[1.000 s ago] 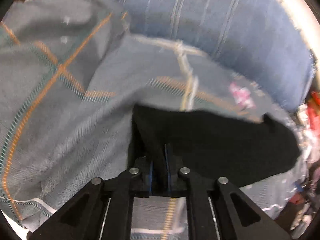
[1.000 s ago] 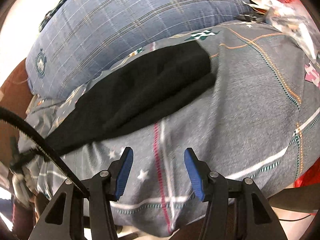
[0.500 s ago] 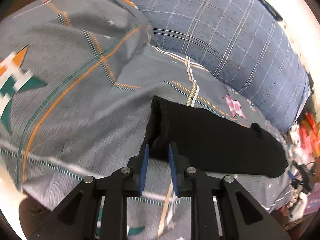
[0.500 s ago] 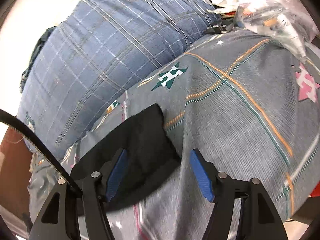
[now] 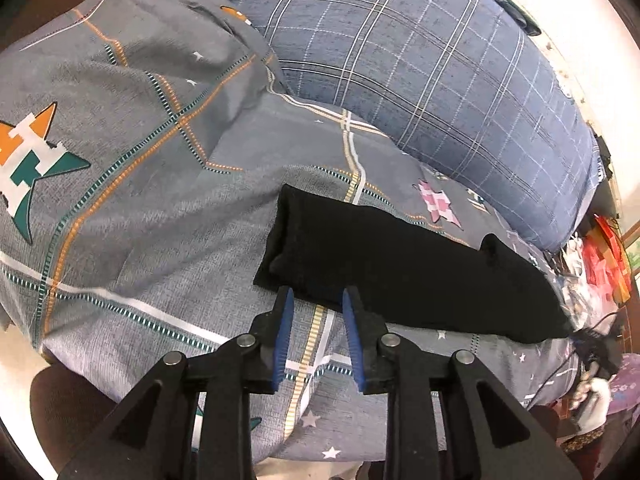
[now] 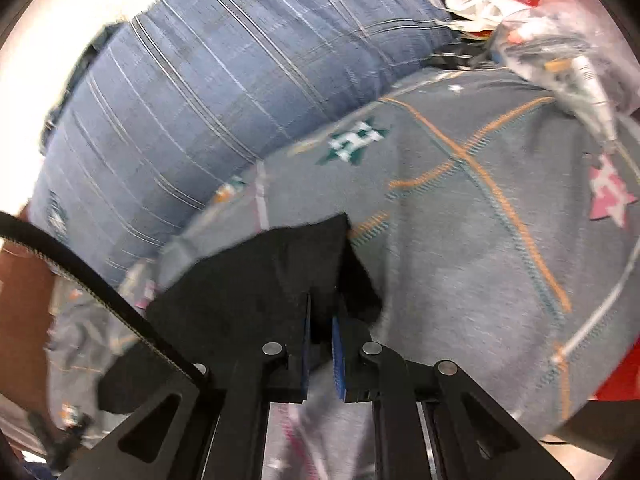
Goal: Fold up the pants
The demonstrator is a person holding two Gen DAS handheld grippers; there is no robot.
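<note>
Black pants [image 6: 256, 280] pinched by right tongs [image 6: 320, 312]; left tongs [image 5: 316, 294] agape.

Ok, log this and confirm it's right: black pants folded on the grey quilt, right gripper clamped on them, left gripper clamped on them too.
One error: the left gripper is open in the left wrist view, empty beside the black pants. The right gripper is clamped on them, on the grey quilt.

Long folded cloth pants [image 5: 400, 272]: plain black, no pattern. Soft grey bedspread [image 5: 160, 208]: orange and teal stitched lines, white stripes, orange-teal star emblem, pink star. Plump blue fabric pillow [image 5: 420, 64]: white-and-dark plaid, round dark crest. Gripper finger pads [image 5: 282, 344]: blue on black frames.
</note>
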